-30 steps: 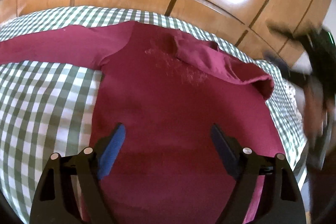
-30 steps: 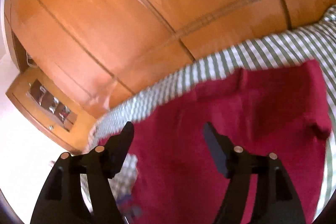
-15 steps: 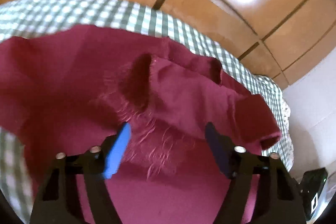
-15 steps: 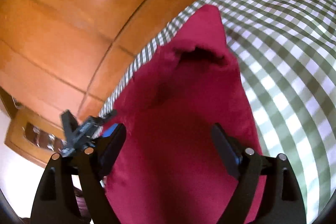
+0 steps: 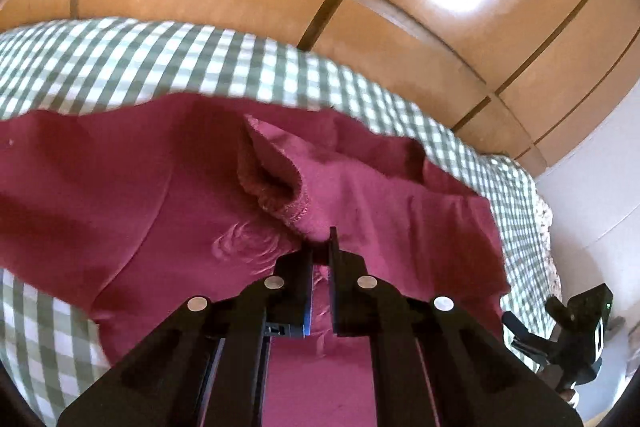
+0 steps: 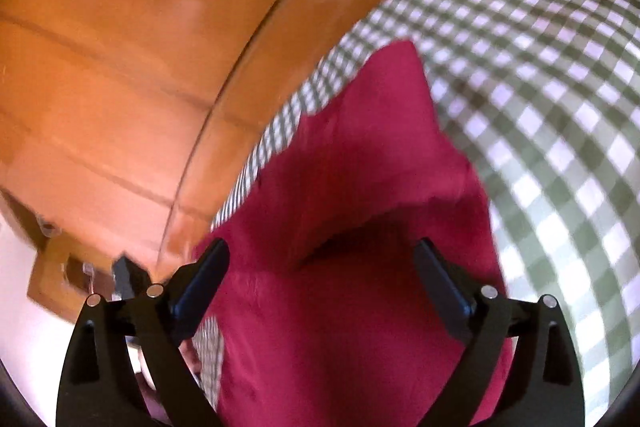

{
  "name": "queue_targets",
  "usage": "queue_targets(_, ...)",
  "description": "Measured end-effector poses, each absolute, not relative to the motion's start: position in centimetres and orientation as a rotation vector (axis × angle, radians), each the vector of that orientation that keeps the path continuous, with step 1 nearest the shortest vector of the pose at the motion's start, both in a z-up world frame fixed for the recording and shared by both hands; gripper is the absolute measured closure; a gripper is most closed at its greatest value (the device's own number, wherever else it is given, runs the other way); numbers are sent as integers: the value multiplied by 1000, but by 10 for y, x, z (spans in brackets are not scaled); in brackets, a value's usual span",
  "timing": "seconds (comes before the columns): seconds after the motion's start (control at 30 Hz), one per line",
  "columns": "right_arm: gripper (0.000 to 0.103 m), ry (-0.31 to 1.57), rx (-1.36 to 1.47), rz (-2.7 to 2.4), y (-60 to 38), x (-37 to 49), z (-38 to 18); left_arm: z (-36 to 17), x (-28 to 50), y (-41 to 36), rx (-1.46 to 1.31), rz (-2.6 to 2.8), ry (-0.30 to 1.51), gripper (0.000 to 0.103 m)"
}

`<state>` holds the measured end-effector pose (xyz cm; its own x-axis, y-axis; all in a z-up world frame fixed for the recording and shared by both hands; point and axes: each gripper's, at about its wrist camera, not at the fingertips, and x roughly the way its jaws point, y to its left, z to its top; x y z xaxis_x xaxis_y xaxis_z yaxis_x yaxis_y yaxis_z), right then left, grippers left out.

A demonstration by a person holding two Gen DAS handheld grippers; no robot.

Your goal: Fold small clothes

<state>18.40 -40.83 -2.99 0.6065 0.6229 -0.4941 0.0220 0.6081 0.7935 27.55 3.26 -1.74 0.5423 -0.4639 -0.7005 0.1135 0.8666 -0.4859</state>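
Grasp step: my left gripper (image 5: 321, 247) is pinched shut on the shirt (image 5: 168, 203) at its neckline. My right gripper (image 6: 320, 267) has just been opening, jaws wide, sleeve (image 6: 380, 131) lying ahead between them, unpressed. Next I'd close right, then fold over the checked cloth (image 6: 560, 107).

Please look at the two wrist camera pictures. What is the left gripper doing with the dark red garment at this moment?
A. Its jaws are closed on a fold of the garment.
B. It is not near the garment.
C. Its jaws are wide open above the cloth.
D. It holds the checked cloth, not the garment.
A: the left gripper has just closed, its jaws pinching a fold of the dark red garment below the stitched hem opening.
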Motion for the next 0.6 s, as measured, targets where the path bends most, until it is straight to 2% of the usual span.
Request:
queue_targets(0.13,14,826,731,372,-395,186,-4,-26,273,23,-333,-339,957,98)
queue_targets(0.23,15,815,639,313,-384,204,5,-15,264,20,-289,-323,896,98)
queue_targets(0.4,18,957,389,159,-356,240,-30,-22,270,32,-265,-227,906,98)
queue_targets(0.43,18,978,353,141,-351,242,-42,-28,274,32,-242,-195,920,96)
queue_targets(0.5,14,924,244,119,-337,236,-46,-38,277,32,-205,-138,949,85)
queue_targets(0.57,13,901,177,85,-327,232,-49,-40,272,34,-185,-78,934,64)
queue_targets(0.6,12,894,149,71,-323,231,-50,-37,268,37,-187,-46,908,63)
